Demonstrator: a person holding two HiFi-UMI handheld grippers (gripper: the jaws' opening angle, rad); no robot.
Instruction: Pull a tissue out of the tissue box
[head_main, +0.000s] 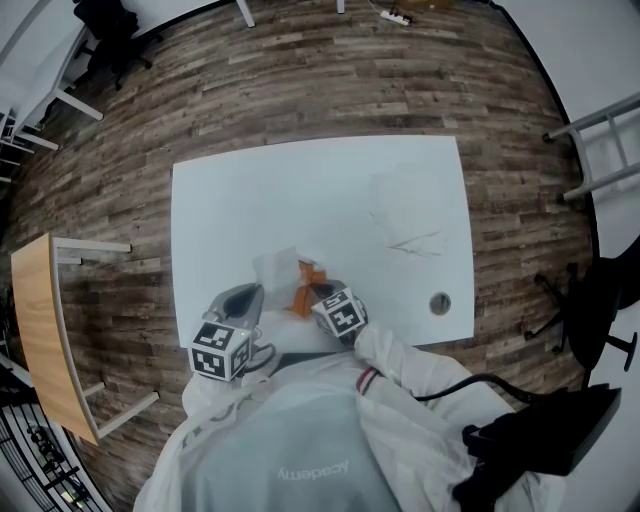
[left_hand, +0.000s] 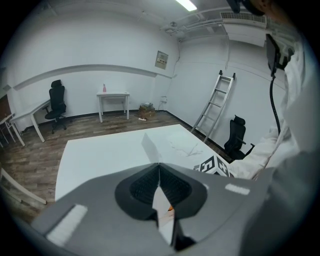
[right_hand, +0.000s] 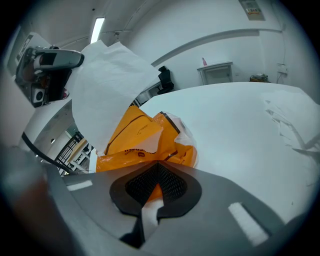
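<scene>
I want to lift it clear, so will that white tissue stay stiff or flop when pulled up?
Probably floppy and very light: the tissue is a thin, creased sheet sticking out of the orange pack. It could tear if jerked where the left claw pinches it. The crinkled pack would likely lift along without the right claw gripping it.

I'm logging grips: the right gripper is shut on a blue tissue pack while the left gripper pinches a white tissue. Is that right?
No: the tissue pack is orange, not blue, as the right gripper view shows. The right gripper is shut on it while the left gripper pinches a white tissue.
</scene>
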